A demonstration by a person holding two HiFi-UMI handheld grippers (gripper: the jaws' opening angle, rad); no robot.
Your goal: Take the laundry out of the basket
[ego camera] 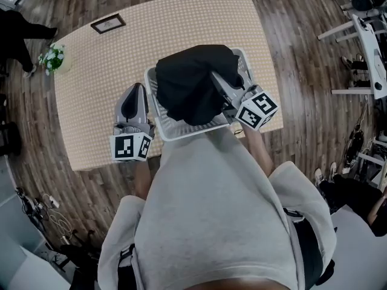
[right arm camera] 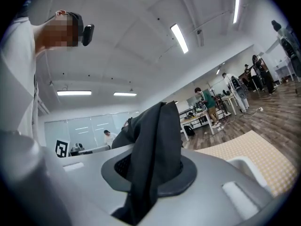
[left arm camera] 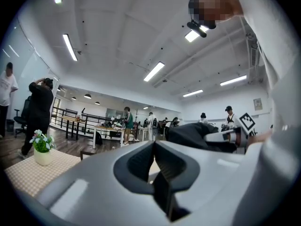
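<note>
Room: open hall with a wood floor (ego camera: 290, 35) and strip lights (left arm camera: 154, 71) on a white ceiling; people (left arm camera: 128, 121) stand far back.
Right hand-held gripper (right arm camera: 155, 121): clenched on a fold of black garment (right arm camera: 155, 145). The cloth comes up between the jaws and hangs down over the near side of the gripper body.
Right marker cube (ego camera: 257, 109): sits just at the basket's near right corner, the gripper reaching from it up and left over the cloth.
Laundry: the black garment (ego camera: 193, 80) is bunched in a dark mound directly over the basket, covering most of its opening. Whether its lower edge touches the inside cannot be told.
Basket (ego camera: 181, 132): white, slotted walls, at the counter's near edge, in front of the person's grey top (ego camera: 211, 210).
Left hand-held gripper (ego camera: 138, 88): jaws together, nothing between them, just beside the basket's left wall. Its own view shows the tips (left arm camera: 153, 147) meeting in a line.
Counter (ego camera: 109, 59): covered in a small-check beige cloth.
Outlying items: flower pot (ego camera: 53, 59) at the far left corner, picture frame (ego camera: 108, 23) lying flat near the far edge, both well apart from the basket.
</note>
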